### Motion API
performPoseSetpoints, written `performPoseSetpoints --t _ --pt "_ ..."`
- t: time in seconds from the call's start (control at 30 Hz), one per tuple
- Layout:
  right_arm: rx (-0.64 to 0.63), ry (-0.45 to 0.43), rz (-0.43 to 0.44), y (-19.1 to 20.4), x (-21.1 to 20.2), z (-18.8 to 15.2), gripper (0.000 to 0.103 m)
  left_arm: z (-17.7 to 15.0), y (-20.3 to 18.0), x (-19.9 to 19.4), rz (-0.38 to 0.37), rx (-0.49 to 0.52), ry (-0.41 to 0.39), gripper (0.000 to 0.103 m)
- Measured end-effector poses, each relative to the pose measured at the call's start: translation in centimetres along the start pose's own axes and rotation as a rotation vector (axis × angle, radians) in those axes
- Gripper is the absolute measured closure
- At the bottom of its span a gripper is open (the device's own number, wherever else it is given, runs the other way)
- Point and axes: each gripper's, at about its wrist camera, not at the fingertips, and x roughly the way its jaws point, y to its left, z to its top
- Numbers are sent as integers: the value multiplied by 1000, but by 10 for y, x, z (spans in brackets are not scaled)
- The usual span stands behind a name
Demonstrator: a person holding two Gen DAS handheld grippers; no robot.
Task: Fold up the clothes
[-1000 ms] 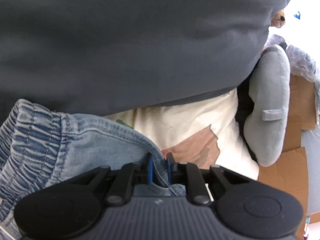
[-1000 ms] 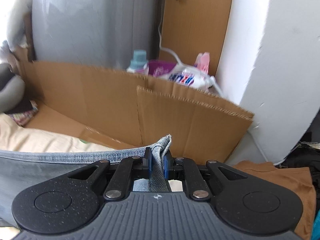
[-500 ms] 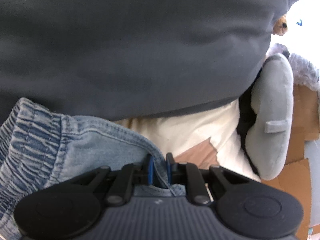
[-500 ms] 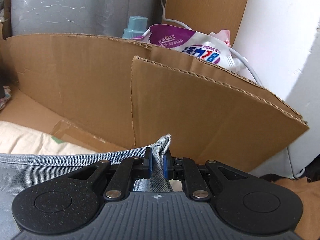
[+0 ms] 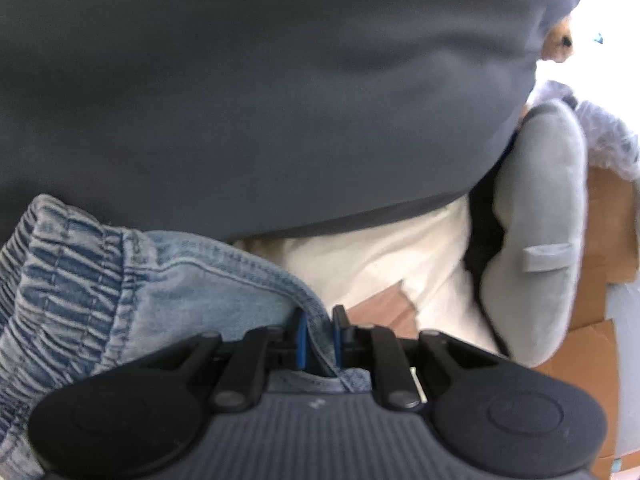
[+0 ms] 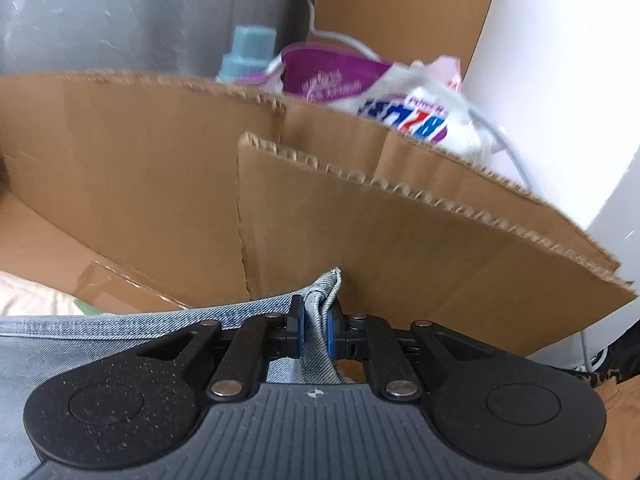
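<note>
We see the left gripper (image 5: 319, 330) pinching the denim shorts (image 5: 168, 280) (near the elastic waistband); the right gripper (image 6: 315, 330) jaws pinch a hem corner before cardboard (image 6: 400, 248).

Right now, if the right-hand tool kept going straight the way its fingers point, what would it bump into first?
Most likely the cardboard wall just beyond the denim pinched by the right gripper. The gap looks small, though depth is hard to judge here.
</note>
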Motion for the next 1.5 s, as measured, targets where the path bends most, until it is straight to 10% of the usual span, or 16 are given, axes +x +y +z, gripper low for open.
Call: performPoseSetpoints --t 0.37,0.7,1.27,1.5 --pt "88 103 14 13 64 -18 81 -3 -1 17 43 7 39 76" --pt "140 29 91 -8 20 -22 60 -28 -30 -13 -1 158 60 50" --pt "110 47 125 -47 -60 -69 59 -143 -93 -3 -85 612 215 52" --pt "-5 54 240 2 -70 -86 60 -188 -124 11 -64 838 197 44"
